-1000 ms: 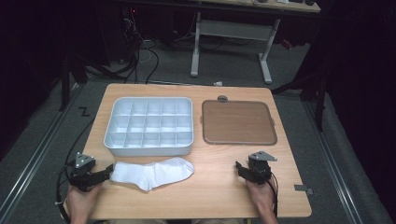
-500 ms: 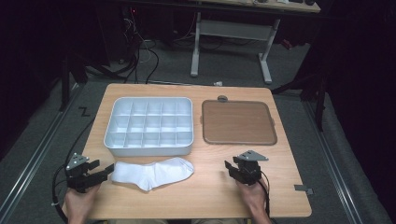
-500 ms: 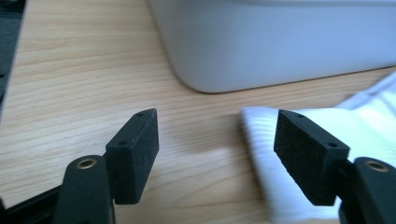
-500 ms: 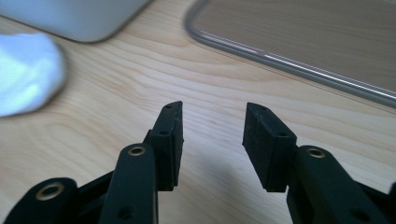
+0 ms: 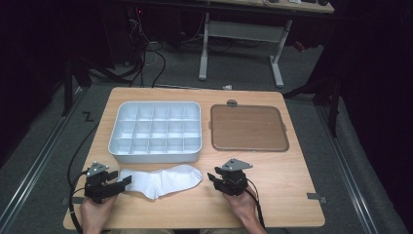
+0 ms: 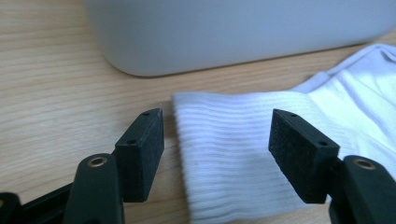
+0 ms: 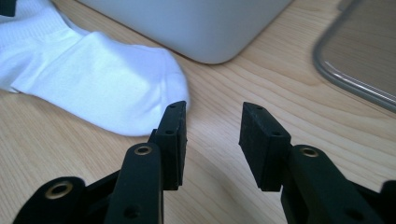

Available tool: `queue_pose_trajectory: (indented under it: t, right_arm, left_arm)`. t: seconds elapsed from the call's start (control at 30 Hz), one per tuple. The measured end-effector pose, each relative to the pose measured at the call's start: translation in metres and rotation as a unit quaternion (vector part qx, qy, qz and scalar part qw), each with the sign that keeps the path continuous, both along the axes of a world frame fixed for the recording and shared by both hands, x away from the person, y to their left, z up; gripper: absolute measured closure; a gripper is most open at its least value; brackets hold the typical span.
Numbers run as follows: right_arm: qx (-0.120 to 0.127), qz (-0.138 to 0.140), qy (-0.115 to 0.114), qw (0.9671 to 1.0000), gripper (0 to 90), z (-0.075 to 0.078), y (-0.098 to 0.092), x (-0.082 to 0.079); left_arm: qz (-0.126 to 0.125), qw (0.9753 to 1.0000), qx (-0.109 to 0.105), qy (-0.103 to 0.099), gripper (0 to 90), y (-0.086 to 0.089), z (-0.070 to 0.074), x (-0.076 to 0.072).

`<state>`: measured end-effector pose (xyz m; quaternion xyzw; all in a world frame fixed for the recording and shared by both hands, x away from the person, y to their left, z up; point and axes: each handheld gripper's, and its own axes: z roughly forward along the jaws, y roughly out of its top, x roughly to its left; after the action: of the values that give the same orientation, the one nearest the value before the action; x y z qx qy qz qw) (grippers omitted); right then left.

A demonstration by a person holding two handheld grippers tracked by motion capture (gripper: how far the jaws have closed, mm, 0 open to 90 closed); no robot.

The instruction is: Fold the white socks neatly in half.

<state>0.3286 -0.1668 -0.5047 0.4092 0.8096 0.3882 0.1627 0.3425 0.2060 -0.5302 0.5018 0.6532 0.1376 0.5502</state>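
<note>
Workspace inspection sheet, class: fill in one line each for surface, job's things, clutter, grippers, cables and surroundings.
Surface: wooden table, bare at right front.
Job's things: white sock lying flat in front of the compartment tray; brown lid beside the tray.
Clutter: nothing seen.
Grippers: left gripper open at the sock's cuff; right gripper open near its toe.
Cables: one trails from each gripper; more on the floor.
Surroundings: dark room, desk frame behind.
</note>
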Motion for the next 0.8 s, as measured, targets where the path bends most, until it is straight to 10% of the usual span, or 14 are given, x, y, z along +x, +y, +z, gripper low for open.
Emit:
queue_pose_trajectory:
  t: [0.8]
  right_arm:
    - [-0.037, 0.035, 0.032, 0.9982, 85.6, -0.019, 0.035, 0.015]
  left_arm:
    - [0.001, 0.9993, 0.037, -0.010, 38.2, -0.013, -0.008, -0.002]
